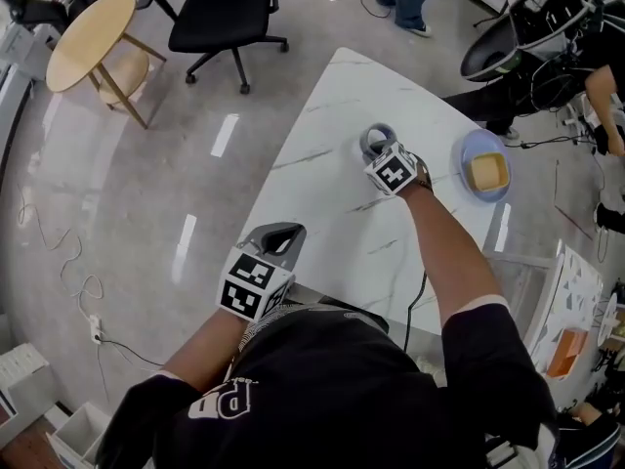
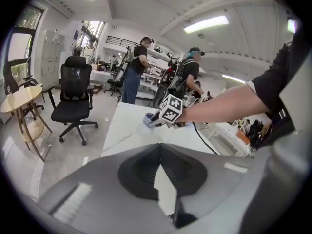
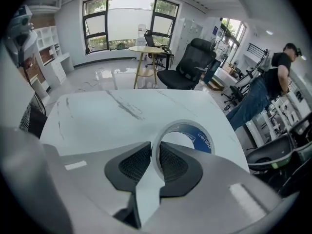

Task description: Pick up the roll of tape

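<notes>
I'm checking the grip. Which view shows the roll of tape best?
The right gripper view: the roll of tape sits close and central, its wall pinched by the right tongs. The head view shows it partly hidden; the left gripper view, tiny.

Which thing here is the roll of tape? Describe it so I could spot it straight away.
Start at the white marble table and look towards its far end, beside the pale blue plate. There the right tool pinches the wall of the roll of tape, a grey ring with a blue lining and the only hollow hoop there.
</notes>
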`<state>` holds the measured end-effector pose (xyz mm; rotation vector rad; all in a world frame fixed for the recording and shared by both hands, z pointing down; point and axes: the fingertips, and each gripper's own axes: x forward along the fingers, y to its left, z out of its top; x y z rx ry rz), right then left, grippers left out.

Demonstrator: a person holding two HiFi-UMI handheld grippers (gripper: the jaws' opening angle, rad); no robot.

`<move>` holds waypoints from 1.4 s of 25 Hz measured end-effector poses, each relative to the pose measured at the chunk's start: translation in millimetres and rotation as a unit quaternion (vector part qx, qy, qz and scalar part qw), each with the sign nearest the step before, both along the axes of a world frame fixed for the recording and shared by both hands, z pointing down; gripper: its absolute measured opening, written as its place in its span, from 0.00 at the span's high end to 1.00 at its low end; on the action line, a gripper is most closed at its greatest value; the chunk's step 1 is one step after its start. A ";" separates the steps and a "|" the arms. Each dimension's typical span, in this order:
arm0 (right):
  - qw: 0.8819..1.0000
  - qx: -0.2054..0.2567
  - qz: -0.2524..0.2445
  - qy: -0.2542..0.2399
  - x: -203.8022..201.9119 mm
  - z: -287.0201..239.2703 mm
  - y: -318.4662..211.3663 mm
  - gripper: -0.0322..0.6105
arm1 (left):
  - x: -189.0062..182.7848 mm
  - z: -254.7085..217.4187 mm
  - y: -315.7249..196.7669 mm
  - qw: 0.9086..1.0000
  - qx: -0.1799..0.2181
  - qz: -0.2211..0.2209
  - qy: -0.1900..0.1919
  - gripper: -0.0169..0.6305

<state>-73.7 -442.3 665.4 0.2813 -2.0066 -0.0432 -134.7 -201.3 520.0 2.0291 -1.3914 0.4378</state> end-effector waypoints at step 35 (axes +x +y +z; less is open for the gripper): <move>0.989 0.005 0.099 -0.108 126.2 -62.6 112.9 0.87 | 91.4 -24.8 -20.6 0.992 0.044 0.115 -0.019 0.89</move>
